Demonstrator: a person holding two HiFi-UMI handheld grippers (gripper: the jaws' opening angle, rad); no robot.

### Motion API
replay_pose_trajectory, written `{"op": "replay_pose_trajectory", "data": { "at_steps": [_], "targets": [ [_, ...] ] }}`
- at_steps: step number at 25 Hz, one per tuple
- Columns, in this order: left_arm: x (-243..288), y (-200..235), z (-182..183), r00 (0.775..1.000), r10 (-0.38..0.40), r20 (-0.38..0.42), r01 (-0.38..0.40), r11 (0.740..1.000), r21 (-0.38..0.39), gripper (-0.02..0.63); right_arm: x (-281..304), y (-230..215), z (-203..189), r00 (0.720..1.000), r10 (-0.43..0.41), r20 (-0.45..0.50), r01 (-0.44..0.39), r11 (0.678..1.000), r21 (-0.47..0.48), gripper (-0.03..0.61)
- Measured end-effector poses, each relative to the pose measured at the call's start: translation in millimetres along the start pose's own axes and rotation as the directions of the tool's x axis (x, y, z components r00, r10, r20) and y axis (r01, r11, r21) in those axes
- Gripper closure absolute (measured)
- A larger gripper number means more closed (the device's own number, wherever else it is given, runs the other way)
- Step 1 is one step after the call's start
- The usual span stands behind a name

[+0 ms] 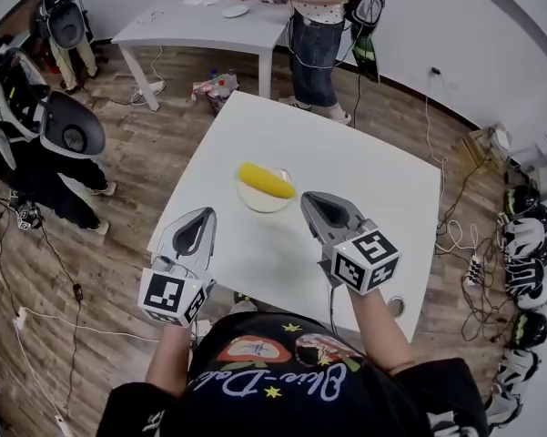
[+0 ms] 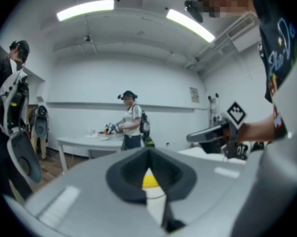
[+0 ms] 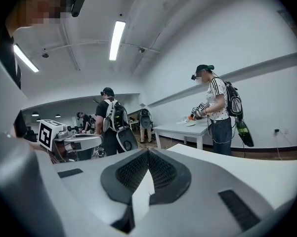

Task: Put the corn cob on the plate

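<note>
Just one corn cob (image 1: 266, 180), one plate (image 1: 258, 204).

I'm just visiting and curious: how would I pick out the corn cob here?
Find the big white table in the foreground. Near its middle sits a round pale plate, and the corn cob lies on it: the only yellow, elongated thing there.
</note>
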State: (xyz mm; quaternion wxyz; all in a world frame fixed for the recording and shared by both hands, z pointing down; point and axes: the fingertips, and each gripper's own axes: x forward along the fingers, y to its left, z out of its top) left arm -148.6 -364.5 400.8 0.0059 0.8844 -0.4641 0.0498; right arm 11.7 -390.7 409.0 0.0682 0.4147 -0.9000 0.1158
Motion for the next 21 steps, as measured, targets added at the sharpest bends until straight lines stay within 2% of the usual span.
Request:
{"op": "replay_pose_trajectory", "data": {
  "at_steps": [11, 21],
  "targets": [
    [-5, -7, 5, 1.000, 0.015, 0.007, -0.015, 1.000, -0.019, 0.624, -10, 3, -4, 1.000, 0.023, 0.001, -0.023, 0.998, 0.051, 0.563],
    [-13, -1, 8, 0.998, 0.038, 0.052, -0.037, 0.999, -0.022, 0.624, -3, 14, 0, 0.999, 0.051, 0.011, -0.051, 0.998, 0.043, 0.563]
  ]
}}
